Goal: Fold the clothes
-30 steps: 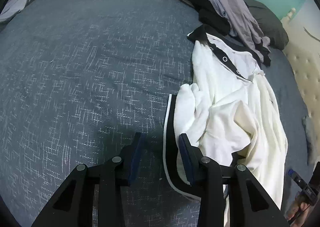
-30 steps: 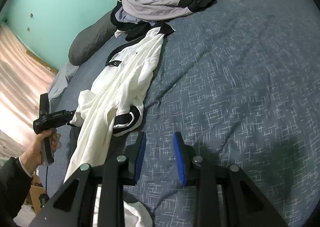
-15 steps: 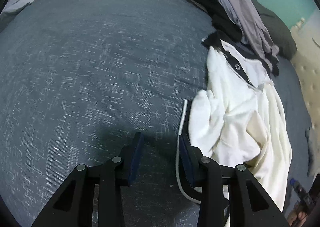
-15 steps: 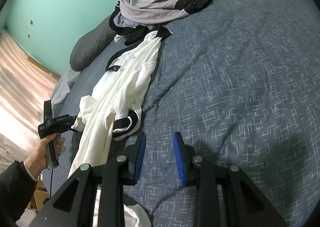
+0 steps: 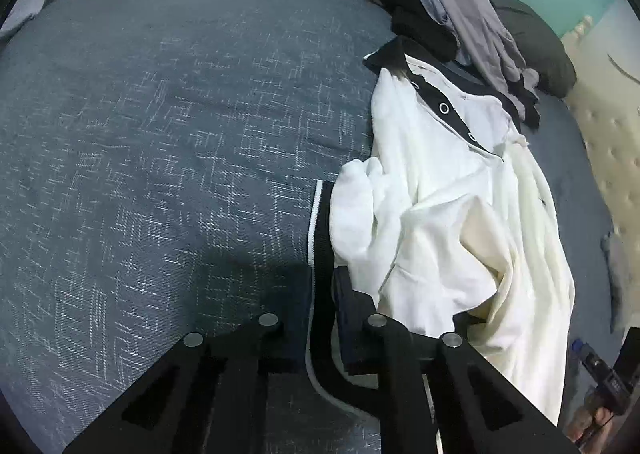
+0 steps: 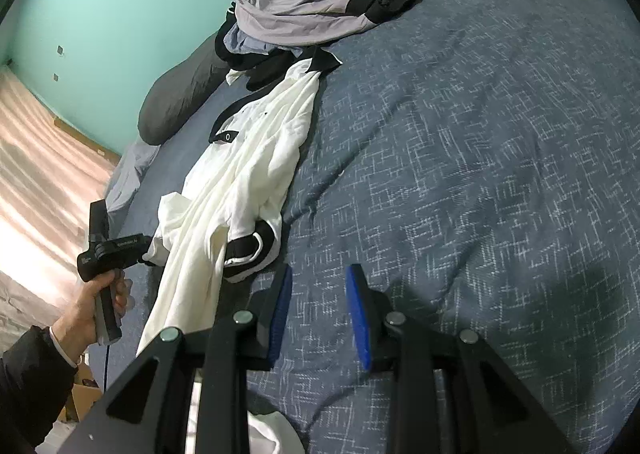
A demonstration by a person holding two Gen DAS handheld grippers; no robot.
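Left of shirt [image 5: 440, 213]: left gripper [image 5: 320, 286], narrow, pinched on black cuff [image 5: 320, 221] with white stripe. Seen from right wrist: same gripper in a hand [image 6: 92, 306], nose at shirt's left edge.

Shirt itself: white, black collar and placket, lying lengthwise on bed [image 6: 480, 173], bunched and creased, not folded flat. Collar end touching pile [image 6: 296, 13] of grey and dark clothes beyond it. Hem end trailing toward the camera.

Just right of shirt: right gripper [image 6: 318, 294], wide, holding nothing, hovering over bare cover beside other cuff [image 6: 250, 248].

Handling, as a guess: light, soft, limp knit. No shape held, sags between grips, drags and wrinkles on the textured cover. Ribbed cuffs thicker, better bite than the body cloth. Best holds: cuffs, shoulder seams, hem corners. Both sides needed to spread it flat. Avoid mid-panel pinches, since these only bunch.
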